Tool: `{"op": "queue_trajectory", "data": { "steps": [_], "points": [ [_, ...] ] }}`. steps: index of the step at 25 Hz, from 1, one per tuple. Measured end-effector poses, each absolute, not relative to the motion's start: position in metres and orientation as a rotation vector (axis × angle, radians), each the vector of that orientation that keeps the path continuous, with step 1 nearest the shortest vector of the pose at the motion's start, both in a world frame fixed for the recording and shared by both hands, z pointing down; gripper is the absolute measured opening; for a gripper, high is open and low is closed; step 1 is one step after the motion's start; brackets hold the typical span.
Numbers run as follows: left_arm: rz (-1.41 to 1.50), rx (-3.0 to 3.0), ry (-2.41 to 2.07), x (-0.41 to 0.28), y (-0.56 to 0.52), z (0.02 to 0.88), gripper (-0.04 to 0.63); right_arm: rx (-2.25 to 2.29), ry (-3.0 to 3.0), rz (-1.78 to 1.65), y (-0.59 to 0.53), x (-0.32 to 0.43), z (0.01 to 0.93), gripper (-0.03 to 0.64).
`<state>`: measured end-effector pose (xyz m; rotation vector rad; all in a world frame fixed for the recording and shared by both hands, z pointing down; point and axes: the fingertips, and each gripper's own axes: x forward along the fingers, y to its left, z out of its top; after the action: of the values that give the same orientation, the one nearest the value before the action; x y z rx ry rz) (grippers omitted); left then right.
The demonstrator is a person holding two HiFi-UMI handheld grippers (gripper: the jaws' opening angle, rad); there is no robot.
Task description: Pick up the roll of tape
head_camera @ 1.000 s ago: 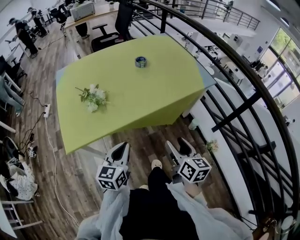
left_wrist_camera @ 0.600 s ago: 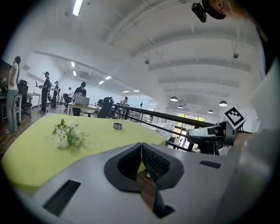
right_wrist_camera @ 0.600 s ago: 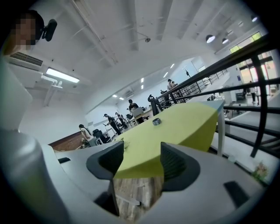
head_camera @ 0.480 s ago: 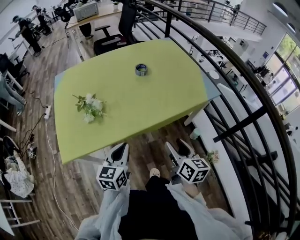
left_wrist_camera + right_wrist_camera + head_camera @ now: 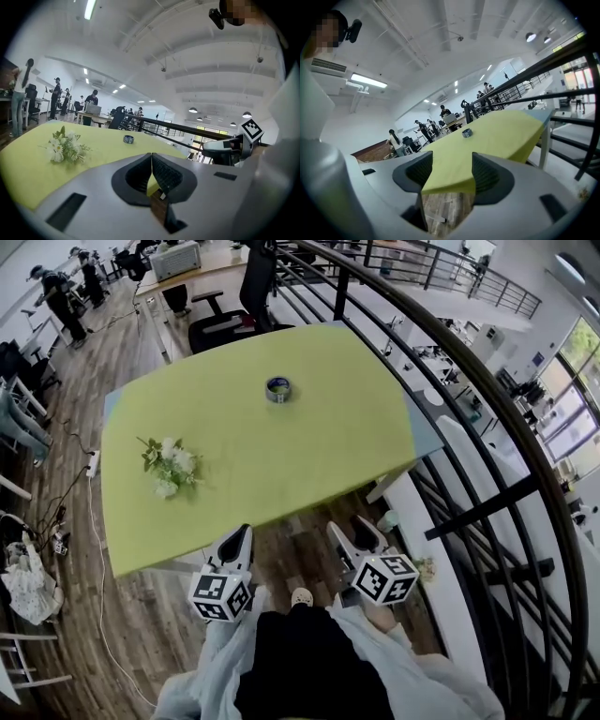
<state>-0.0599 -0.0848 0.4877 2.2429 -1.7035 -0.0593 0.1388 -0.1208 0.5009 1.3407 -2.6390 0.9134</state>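
Nothing is done yet. The roll of tape (image 5: pixel 278 389) lies untouched on the green table's (image 5: pixel 309 446) far half, well away from me. My left gripper (image 5: pixel 240 537) has its jaws together, empty. My right gripper (image 5: pixel 352 528) has just narrowed slightly but stays apart, empty. Reaching and grasping remain.

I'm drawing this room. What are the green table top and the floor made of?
The table cover looks like matte yellow-green cloth: no shine, draped over the edges. The floor looks like brown wood planks, with streaky grain and seams, though it could be laminate.
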Motion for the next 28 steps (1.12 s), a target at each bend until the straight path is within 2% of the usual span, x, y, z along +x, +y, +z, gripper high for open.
{"op": "queue_trajectory", "data": {
  "steps": [14, 28],
  "points": [
    [0.007, 2.182, -1.73, -0.057, -0.081, 0.502, 0.017, 1.273, -2.625, 0.985, -0.126, 0.141, 0.52, 0.261],
    [-0.091, 2.227, -1.736, -0.07, -0.177, 0.479, 0.017, 1.213, -2.67, 0.927, -0.219, 0.112, 0.499, 0.258]
  ]
}}
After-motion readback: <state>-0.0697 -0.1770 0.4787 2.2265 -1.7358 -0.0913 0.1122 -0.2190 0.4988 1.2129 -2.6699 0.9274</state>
